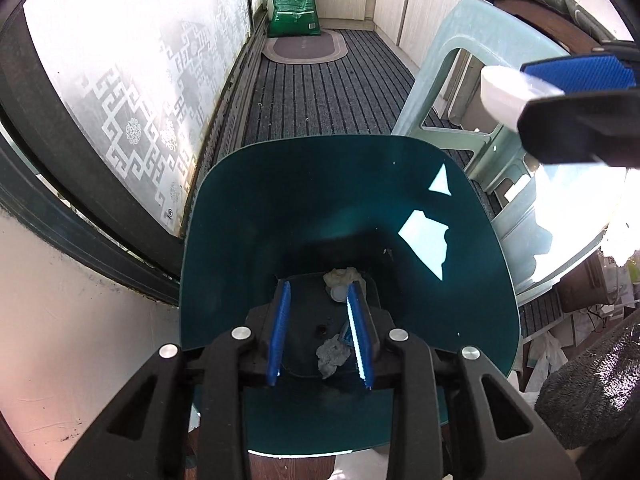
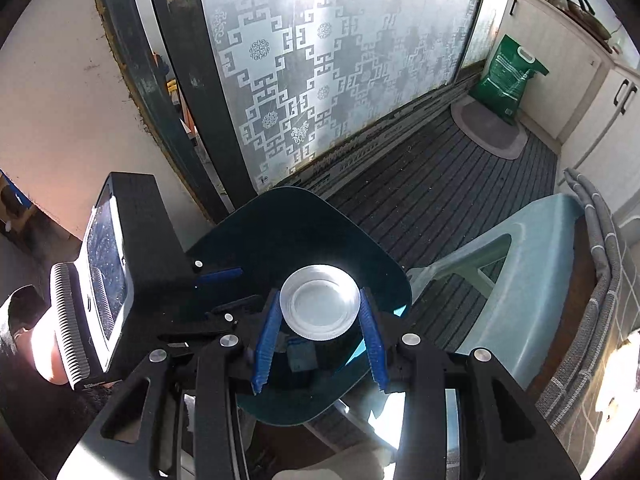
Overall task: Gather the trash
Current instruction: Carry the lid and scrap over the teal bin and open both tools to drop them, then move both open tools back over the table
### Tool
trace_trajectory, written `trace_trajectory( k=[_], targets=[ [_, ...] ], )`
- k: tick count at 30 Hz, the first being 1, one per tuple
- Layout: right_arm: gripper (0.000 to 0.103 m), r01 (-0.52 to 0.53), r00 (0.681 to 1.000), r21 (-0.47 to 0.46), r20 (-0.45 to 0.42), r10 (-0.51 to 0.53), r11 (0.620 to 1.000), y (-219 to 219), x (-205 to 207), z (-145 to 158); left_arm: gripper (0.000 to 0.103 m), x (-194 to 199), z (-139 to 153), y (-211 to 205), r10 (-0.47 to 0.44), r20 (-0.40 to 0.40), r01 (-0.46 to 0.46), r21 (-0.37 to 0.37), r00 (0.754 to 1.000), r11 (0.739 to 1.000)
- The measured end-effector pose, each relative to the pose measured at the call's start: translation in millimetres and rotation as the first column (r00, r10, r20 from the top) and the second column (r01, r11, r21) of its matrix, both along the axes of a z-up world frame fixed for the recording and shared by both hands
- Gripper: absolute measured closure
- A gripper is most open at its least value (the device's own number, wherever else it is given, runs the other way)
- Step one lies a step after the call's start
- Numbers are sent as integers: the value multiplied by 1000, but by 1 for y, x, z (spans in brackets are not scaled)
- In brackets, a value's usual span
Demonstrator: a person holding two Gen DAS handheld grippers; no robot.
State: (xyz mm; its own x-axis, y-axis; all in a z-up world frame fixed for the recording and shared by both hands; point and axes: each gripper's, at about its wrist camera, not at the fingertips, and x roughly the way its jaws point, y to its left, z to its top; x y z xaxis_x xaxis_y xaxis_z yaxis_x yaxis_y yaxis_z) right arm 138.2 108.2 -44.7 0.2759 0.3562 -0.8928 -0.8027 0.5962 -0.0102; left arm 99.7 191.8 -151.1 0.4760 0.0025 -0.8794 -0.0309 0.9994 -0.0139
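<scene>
Right claw (image 2: 320,334) gripping white cup (image 2: 319,307), left claw (image 1: 320,336) parted, empty

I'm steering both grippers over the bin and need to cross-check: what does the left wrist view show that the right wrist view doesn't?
Left wrist only: the bin's bottom with crumpled tissues and a small white cap, seen between the open left gripper.

Right wrist only: the round base of the white cup clamped in the right gripper, blocking the bin's inside.

Both: the teal bin, green sack, oval mat, pale plastic stool.
</scene>
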Motion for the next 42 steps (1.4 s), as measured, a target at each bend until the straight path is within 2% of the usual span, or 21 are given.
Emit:
trace_trajectory(
  k=[6, 13, 20, 27, 32, 37, 42],
  targets=[
    [64, -11, 1000, -37, -26, 10, 999, 10, -2, -20, 72, -6, 25, 11, 43, 88, -42, -19, 995, 999],
    [64, -13, 999, -72, -47, 10, 997, 12, -1, -38, 77, -14, 63, 19, 85, 204, -76, -52, 975, 996],
    [64, -15, 998, -92, -67, 9, 996, 18, -5, -57, 79, -26, 99, 22, 93, 313, -76, -64, 945, 995],
    [63, -27, 994, -127, -113, 13, 992, 25, -10, -81, 79, -43, 129, 25, 98, 419, -65, -94, 903, 993],
    [51, -40, 992, -130, -122, 24, 991, 28, -14, -85, 79, -51, 149, 26, 111, 475, -66, -110, 873, 992],
    [51, -47, 993, -126, -117, 32, 991, 26, -18, -82, 79, -59, 161, 32, 136, 523, -77, -134, 841, 988],
    [54, -65, 996, -96, -75, 58, 993, 24, -23, -67, 79, -60, 171, 38, 157, 536, -97, -138, 830, 986]
  ],
)
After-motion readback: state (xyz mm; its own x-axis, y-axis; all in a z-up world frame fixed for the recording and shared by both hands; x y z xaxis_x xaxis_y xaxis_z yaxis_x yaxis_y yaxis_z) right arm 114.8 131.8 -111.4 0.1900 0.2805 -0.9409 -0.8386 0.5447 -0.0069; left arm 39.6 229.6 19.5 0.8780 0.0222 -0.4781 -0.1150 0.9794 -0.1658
